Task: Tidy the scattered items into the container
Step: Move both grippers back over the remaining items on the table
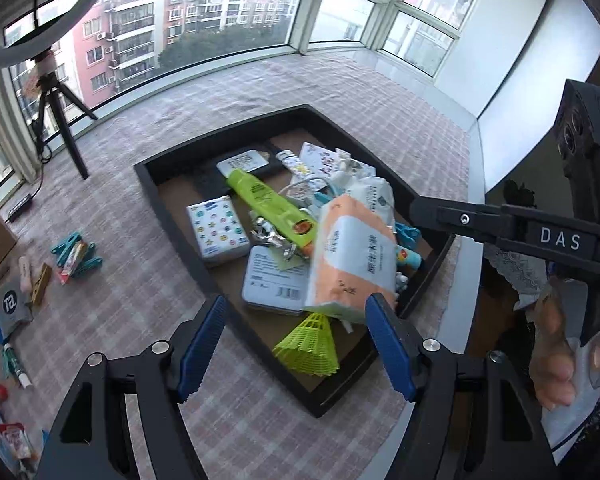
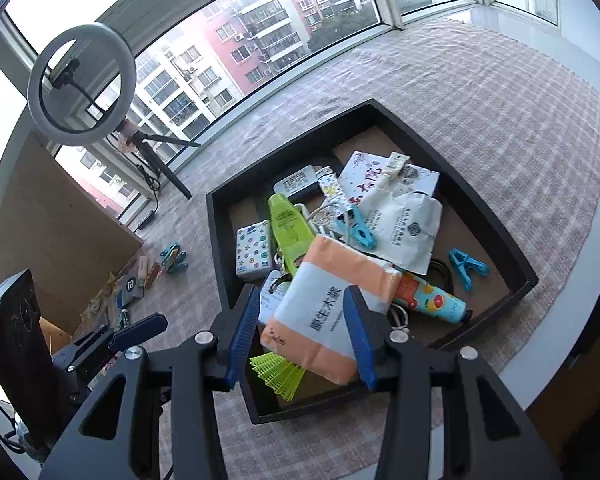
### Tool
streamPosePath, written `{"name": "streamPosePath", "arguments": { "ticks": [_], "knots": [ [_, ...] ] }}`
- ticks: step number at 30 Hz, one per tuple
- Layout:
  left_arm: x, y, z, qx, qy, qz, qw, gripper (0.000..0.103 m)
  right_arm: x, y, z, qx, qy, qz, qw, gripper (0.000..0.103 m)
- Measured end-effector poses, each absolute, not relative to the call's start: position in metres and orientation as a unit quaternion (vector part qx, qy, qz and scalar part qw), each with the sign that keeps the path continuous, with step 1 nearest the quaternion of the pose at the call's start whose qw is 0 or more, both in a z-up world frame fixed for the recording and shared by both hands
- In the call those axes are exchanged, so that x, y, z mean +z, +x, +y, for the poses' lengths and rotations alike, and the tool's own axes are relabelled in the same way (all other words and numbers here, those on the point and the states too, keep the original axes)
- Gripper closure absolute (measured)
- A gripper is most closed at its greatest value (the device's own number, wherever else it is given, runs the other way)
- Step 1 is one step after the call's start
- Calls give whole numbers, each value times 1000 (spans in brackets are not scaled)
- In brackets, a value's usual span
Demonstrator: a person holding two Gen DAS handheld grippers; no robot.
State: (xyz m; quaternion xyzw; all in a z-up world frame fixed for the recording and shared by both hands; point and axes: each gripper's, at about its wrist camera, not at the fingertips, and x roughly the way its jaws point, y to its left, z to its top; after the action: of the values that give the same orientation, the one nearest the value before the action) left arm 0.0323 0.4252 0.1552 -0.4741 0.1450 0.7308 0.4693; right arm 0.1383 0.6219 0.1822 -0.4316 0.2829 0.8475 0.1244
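A black tray (image 1: pixel 172 196) (image 2: pixel 456 148) on the checked cloth holds many items. An orange and white tissue pack (image 1: pixel 350 256) (image 2: pixel 332 312) lies on top of the pile, over a yellow-green shuttlecock (image 1: pixel 310 344) (image 2: pixel 278 370). A green tube (image 1: pixel 270 204) (image 2: pixel 290 228), a patterned tissue packet (image 1: pixel 218 230) (image 2: pixel 254 250) and blue clips (image 2: pixel 468 266) lie in the tray too. My left gripper (image 1: pixel 296 344) is open and empty above the tray's near corner. My right gripper (image 2: pixel 300 336) is open, its blue pads (image 2: pixel 358 336) either side of the orange pack, apart from it. The right gripper's finger also shows in the left wrist view (image 1: pixel 500 224).
Scattered items lie on the cloth at the left: blue clips (image 1: pixel 78 254) (image 2: pixel 174 258), a grey pouch (image 1: pixel 12 306) (image 2: pixel 130 286), a small tube (image 1: pixel 16 364) and packets (image 1: pixel 14 438). A ring light on a tripod (image 2: pixel 82 84) stands by the window. A cardboard box (image 2: pixel 56 224) stands at the left.
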Motion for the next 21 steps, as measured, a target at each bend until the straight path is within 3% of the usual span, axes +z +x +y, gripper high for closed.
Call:
{"name": "streamPosePath", "arguments": {
  "ticks": [10,21],
  "knots": [
    [150,-31,302,790,-480,117,364,33,168,72,533,854,-479,201,31,60],
    [126,-64,97,837,-514,43,181,33,146,32,407,839,-526,93,-106,60]
  ]
}}
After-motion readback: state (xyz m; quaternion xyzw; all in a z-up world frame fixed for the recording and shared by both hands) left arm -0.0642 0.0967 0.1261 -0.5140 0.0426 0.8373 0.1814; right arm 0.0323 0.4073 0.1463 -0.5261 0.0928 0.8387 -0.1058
